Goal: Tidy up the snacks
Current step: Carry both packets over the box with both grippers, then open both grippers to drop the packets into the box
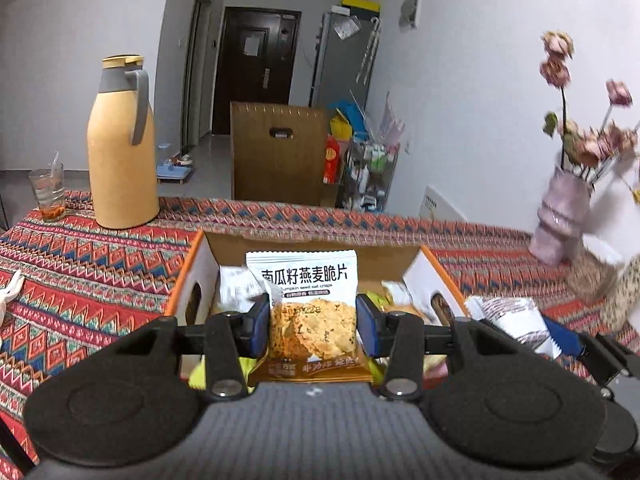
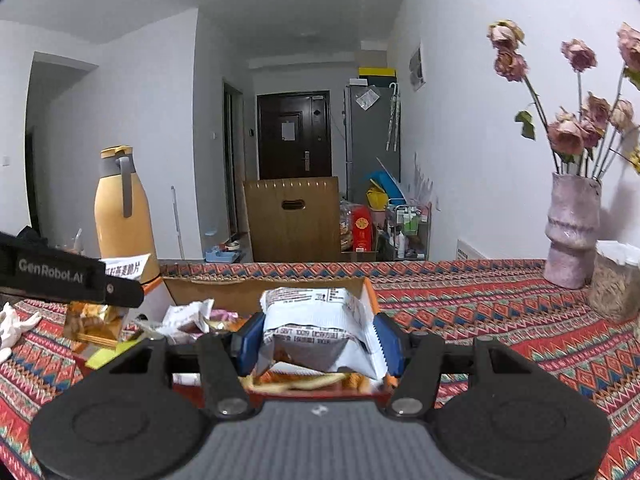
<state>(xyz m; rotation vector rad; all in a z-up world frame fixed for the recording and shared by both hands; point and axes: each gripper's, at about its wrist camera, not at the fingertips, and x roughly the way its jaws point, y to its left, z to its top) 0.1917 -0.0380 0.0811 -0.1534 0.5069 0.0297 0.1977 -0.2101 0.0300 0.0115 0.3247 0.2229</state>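
Left gripper (image 1: 312,320) — jaws clamped on an oat crisp packet (image 1: 308,280), blue pads pressing its two sides. The packet stands upright, white top with black print, orange band at the bottom, held above the open cardboard box (image 1: 192,276). In the left wrist view the box sits at 12 o'clock from the gripper, on the bench (image 1: 80,264), which is covered in a red patterned cloth. More wrapped snacks lie loose inside the box; their kinds cannot be told.

Right gripper (image 2: 316,340) — jaws clamped on a grey-white snack packet (image 2: 320,328), crumpled, printed back facing the camera, serrated edge against the right pad. It also hangs over the box (image 2: 264,288), with other wrappers (image 2: 188,316) at 10 o'clock from it. In the right wrist view the left gripper (image 2: 100,316) shows at 9 o'clock, its black side bar crossing the frame with the oat crisp packet (image 2: 96,324) beneath it. In the left wrist view the right gripper's packet (image 1: 516,320) appears at 3 o'clock, just beside the box's right wall.

Other items on the bench:
- yellow thermos jug (image 1: 120,152) with grey handle, at 10 o'clock beyond the box
- drinking glass (image 1: 48,188) left of the jug, a little reddish liquid at the bottom
- pink vase (image 2: 572,232) with dried roses at 2 o'clock, near the wall
- a small container (image 2: 616,284) touching or just beside the vase, blurred

Beyond the bench: a brown cardboard carton (image 2: 292,220) on the floor, a dark door (image 2: 294,132) behind it.
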